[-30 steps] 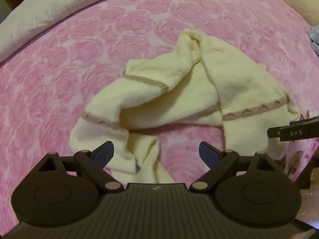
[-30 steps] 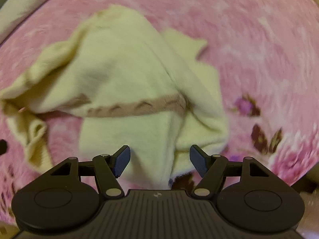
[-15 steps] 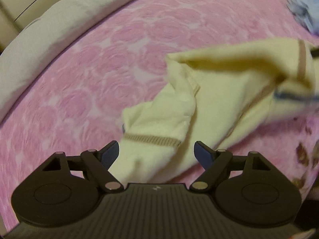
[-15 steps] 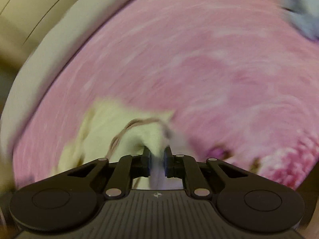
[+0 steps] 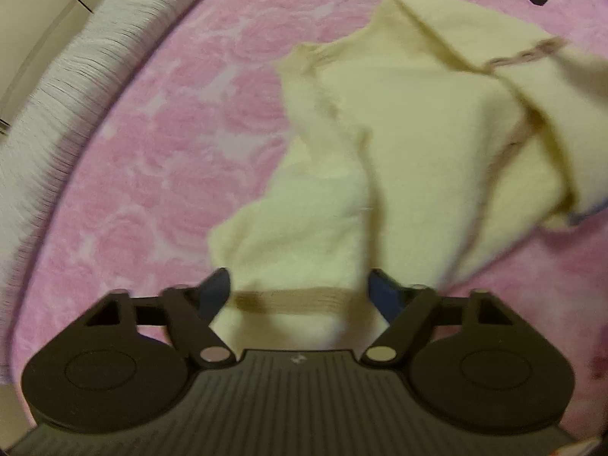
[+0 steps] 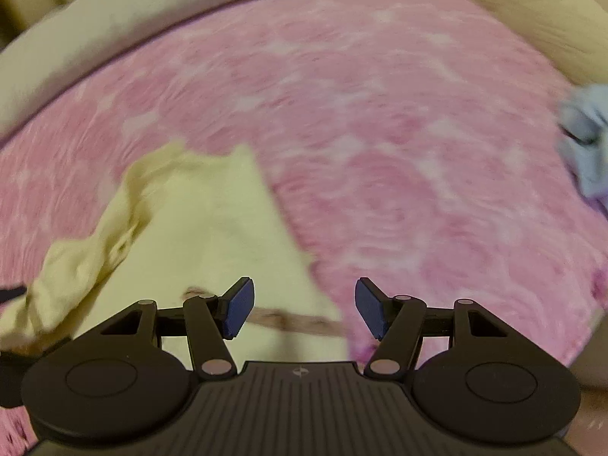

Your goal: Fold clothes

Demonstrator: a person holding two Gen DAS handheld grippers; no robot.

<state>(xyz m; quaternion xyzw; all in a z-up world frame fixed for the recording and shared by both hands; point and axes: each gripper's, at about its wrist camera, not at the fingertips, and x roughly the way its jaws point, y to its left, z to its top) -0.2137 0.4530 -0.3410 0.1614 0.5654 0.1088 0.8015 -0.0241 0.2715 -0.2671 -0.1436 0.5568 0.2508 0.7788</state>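
1. A pale yellow garment [image 5: 399, 144] is seen lying crumpled on the pink rose-patterned bedspread [image 5: 182, 121] of a bed – its long axis runs from the near end at the left gripper [image 5: 300, 296] up and away toward the far right of the left wrist view.
2. The near end, with its tan ribbed band [image 5: 296, 300], is caught right between the left jaws. They're closing, but the pads aren't seen pressing on the cloth yet, so it counts as apart.
3. The far end is bunched and folded over itself, with a brown patterned stripe [image 5: 528, 53] showing.
4. The right gripper [image 6: 302, 307] is seen just above the garment's other edge – its jaws are opening, nothing clamped between them, with the stripe passing underneath.
5. A white quilted cover [image 5: 57, 87] is seen along the bed's edge, and a light blue cloth [image 6: 587, 140] is bunched well apart at the right.
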